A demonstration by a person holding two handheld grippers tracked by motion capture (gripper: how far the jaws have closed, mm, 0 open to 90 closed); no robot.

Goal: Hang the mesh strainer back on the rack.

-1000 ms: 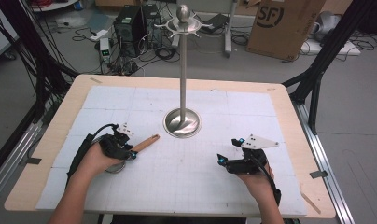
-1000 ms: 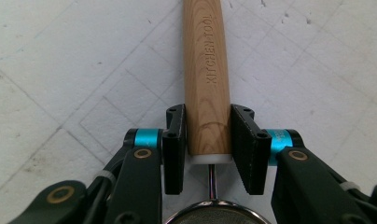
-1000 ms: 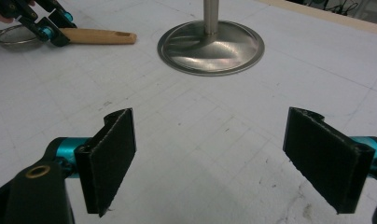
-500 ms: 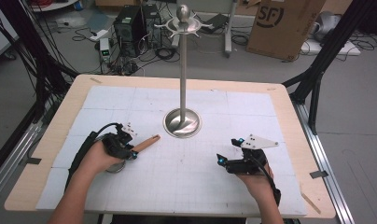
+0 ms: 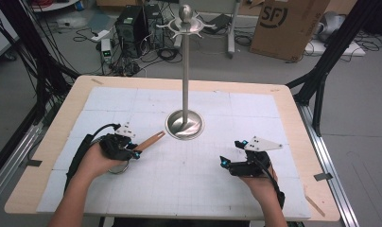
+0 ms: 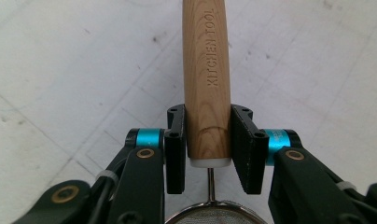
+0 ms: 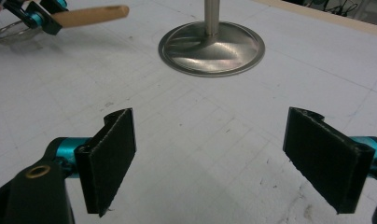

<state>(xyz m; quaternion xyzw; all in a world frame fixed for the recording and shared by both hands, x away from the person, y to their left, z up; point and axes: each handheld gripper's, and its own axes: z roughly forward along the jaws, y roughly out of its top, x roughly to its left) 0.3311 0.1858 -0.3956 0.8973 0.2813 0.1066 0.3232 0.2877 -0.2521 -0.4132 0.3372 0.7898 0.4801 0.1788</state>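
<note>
A small mesh strainer with a wooden handle (image 5: 150,140) marked "KITCHEN TOOL" (image 6: 206,70) lies low over the white mat at the left. My left gripper (image 5: 134,152) is shut on the handle's lower end (image 6: 207,140), just above the wire neck and the mesh bowl (image 6: 210,215). The handle's free tip points toward the metal stand's round base (image 5: 184,124). My right gripper (image 5: 225,163) rests at the right of the mat. It is open, with nothing between its wide-apart pads (image 7: 112,154), and it faces the stand base (image 7: 211,46) and the strainer handle (image 7: 91,15).
The stand's thin pole (image 5: 185,71) rises from the mat's middle to a ring of hooks (image 5: 186,26) under a ball top. The wooden table edge (image 5: 316,189) frames the white mat. On the floor behind are a cardboard box (image 5: 286,26), cables and computer gear.
The handle's free tip has shifted slightly toward the stand with the left gripper still shut on it. The right gripper has stayed in place.
</note>
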